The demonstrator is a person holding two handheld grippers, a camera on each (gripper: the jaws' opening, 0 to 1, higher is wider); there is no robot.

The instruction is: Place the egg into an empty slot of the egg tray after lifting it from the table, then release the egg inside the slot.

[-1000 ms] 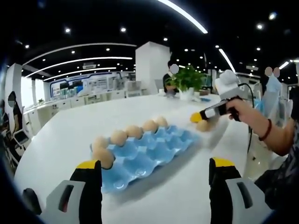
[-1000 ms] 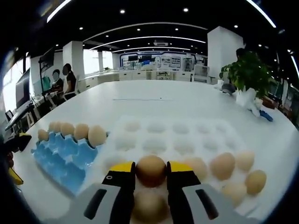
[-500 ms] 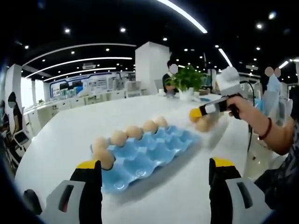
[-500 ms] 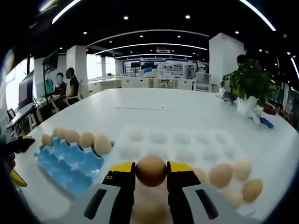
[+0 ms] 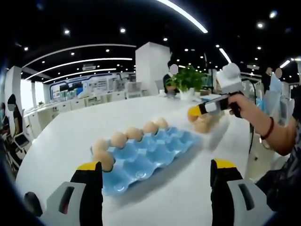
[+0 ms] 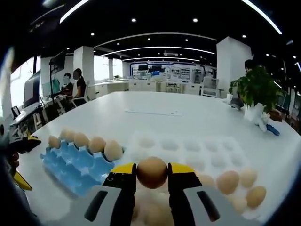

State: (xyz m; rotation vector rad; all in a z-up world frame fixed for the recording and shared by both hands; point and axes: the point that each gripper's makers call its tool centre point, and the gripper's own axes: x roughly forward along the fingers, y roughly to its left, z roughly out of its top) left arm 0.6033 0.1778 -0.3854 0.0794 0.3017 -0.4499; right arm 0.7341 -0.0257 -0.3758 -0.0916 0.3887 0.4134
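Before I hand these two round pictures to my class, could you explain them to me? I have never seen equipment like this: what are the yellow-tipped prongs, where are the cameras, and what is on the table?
There is no robot here. A person holds a two-jaw gripper in each hand, and a fisheye camera rides on each one, looking forward along its jaws.

In the left gripper view, the left gripper has its yellow-tipped jaws wide apart and holds nothing. Ahead on the white table lies a blue egg tray with a row of brown eggs along its far edge. The person's hand holds the other tool at the right.

In the right gripper view, the right gripper is closed on a brown egg, held above the table. Below lie the blue tray at the left, a white egg tray and some loose eggs at the right. A potted plant stands further back.
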